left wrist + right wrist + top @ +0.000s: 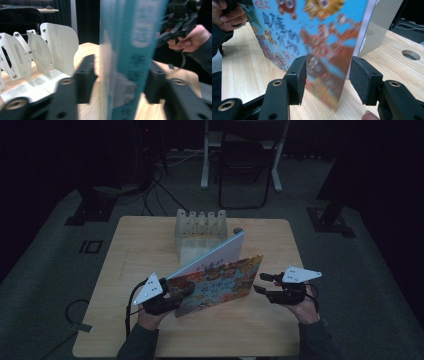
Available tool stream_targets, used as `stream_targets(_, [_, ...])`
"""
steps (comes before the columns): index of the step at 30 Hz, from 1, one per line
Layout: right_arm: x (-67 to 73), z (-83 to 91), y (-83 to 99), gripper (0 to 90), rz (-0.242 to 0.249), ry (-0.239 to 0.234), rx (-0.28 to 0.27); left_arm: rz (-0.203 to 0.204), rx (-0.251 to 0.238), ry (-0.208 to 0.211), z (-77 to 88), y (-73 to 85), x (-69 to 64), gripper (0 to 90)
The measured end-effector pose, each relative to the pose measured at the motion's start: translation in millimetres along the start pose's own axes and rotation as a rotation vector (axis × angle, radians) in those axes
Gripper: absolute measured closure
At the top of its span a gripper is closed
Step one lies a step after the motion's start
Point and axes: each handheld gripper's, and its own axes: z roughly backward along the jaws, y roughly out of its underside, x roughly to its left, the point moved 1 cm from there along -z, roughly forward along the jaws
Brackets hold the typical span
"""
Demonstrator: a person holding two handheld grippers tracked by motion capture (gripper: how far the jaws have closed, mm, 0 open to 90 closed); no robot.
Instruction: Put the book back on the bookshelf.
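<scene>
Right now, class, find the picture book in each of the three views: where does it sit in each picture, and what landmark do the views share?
High view: the picture book stands open at table centre, between the two grippers.
Left gripper view: its teal spine edge runs top to bottom, centre, between the black jaws.
Right gripper view: its colourful cover spreads across the upper middle, with its lower corner between the jaws.
Shared landmark: the white slotted rack behind the book.

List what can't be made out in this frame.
- Book cover text: blurred in the right gripper view, too small and dim in the high view.
- Left gripper grip: its jaws flank the book, blur hides contact.
- Rack base front: hidden behind the book in the high view.
</scene>
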Motion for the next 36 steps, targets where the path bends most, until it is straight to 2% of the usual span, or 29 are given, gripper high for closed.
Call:
stream_targets(2, [0.6, 1.7, 2.3, 46.8, -0.003, 0.002, -0.001, -0.018, 0.008, -0.012, 0.2, 0.0, -0.6, 64.5])
stream_targets(8, [1.2, 4.1, 9.3, 46.7, -0.013, 0.009, 0.001, -0.037, 0.012, -0.028, 0.9, -0.4, -2.5, 72.6])
stream_targets(11, [1.4, 4.7, 12.5, 46.7, -0.02, 0.009, 0.002, -0.051, 0.012, -0.025, 0.7, -0.5, -4.9, 79.9])
stream_targets(13, [1.9, 5.0, 14.5, 46.7, -0.019, 0.01, 0.005, -0.062, 0.017, -0.026, 0.8, -0.7, -6.6, 80.1])
stream_targets(19, [3.1, 7.9, 21.4, 46.8, -0.029, 0.017, 0.006, -0.06, 0.012, -0.024, 0.6, -0.2, -7.1, 79.8])
stream_targets(26, [4.9, 12.1, 28.5, 46.8, -0.046, 0.023, -0.005, -0.043, 0.025, -0.011, -6.0, 4.5, -5.2, 73.5])
stream_targets(32, [8.8, 13.5, 35.1, 46.5, -0.039, 0.035, 0.015, -0.028, 0.023, 0.007, -10.9, 7.1, -4.4, 70.8])
stream_targets(36, [9.2, 15.6, 38.1, 46.5, -0.045, 0.039, 0.014, -0.014, 0.015, -0.003, -12.0, 9.2, -1.8, 70.2])
